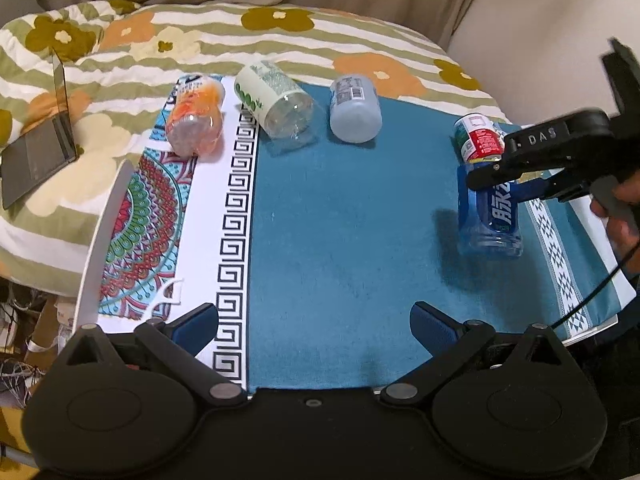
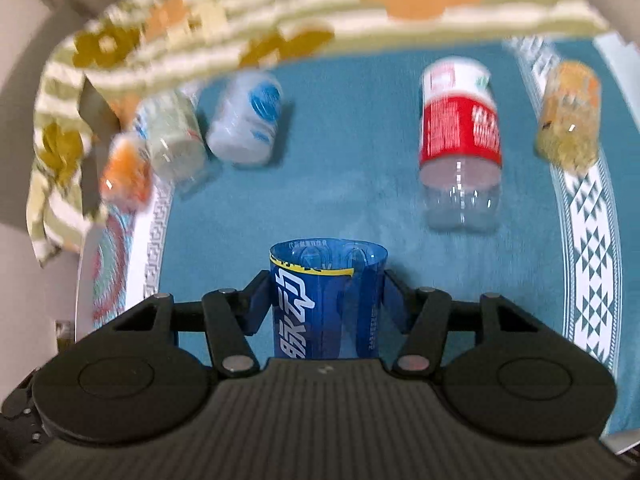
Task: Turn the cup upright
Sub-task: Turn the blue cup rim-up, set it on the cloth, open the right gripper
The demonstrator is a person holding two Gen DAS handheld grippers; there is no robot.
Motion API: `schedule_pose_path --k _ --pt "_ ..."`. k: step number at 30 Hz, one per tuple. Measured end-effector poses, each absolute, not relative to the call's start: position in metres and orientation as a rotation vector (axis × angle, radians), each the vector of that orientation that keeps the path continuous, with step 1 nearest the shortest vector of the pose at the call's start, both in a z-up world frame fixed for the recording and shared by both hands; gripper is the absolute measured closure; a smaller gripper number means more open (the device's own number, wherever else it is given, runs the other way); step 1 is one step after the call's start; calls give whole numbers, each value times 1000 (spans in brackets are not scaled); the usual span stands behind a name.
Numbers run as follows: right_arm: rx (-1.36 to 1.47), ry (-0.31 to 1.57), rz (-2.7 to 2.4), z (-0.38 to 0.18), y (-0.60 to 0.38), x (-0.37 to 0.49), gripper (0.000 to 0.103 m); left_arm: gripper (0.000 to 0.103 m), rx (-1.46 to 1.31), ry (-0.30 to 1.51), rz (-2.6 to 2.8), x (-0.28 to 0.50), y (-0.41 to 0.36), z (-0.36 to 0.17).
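Note:
A blue plastic cup (image 2: 326, 300) with white lettering stands open end up between the fingers of my right gripper (image 2: 326, 304), which is shut on it. In the left wrist view the same blue cup (image 1: 490, 216) stands on the teal cloth (image 1: 340, 220) at the right, with the right gripper (image 1: 516, 178) clamped on its upper part. My left gripper (image 1: 314, 326) is open and empty, low over the near edge of the cloth. Several other cups lie on their sides: orange (image 1: 196, 116), green-labelled (image 1: 276, 102), pale blue (image 1: 355, 108), red-labelled (image 2: 460, 144) and yellow (image 2: 570, 116).
A floral striped quilt (image 1: 280, 36) lies behind the cloth. A laptop (image 1: 40, 152) sits on it at the left. A patterned mandala mat (image 1: 144, 220) and a white key-pattern border (image 1: 236, 220) cover the table's left side. Clutter lies on the floor at the lower left.

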State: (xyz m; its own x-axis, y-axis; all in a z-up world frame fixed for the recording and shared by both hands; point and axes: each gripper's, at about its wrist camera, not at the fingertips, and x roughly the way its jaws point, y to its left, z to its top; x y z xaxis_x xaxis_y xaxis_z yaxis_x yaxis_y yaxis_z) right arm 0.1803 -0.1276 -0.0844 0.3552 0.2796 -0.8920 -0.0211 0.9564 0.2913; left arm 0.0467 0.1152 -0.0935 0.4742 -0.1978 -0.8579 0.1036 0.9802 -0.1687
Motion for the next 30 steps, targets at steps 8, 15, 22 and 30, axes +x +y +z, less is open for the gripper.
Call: schedule_pose_path --k 8,15,22,30 --pt "174 728 18 -115 -94 99 29 0 -65 1021 -182 42 125 -98" --pt "33 489 -13 -144 -69 57 29 0 10 1018 -195 36 125 -111" --pt "65 457 -9 -152 -81 36 29 0 25 1025 -220 33 113 -116" --pt "59 503 19 -150 -84 29 29 0 0 1023 -222 33 105 -113"
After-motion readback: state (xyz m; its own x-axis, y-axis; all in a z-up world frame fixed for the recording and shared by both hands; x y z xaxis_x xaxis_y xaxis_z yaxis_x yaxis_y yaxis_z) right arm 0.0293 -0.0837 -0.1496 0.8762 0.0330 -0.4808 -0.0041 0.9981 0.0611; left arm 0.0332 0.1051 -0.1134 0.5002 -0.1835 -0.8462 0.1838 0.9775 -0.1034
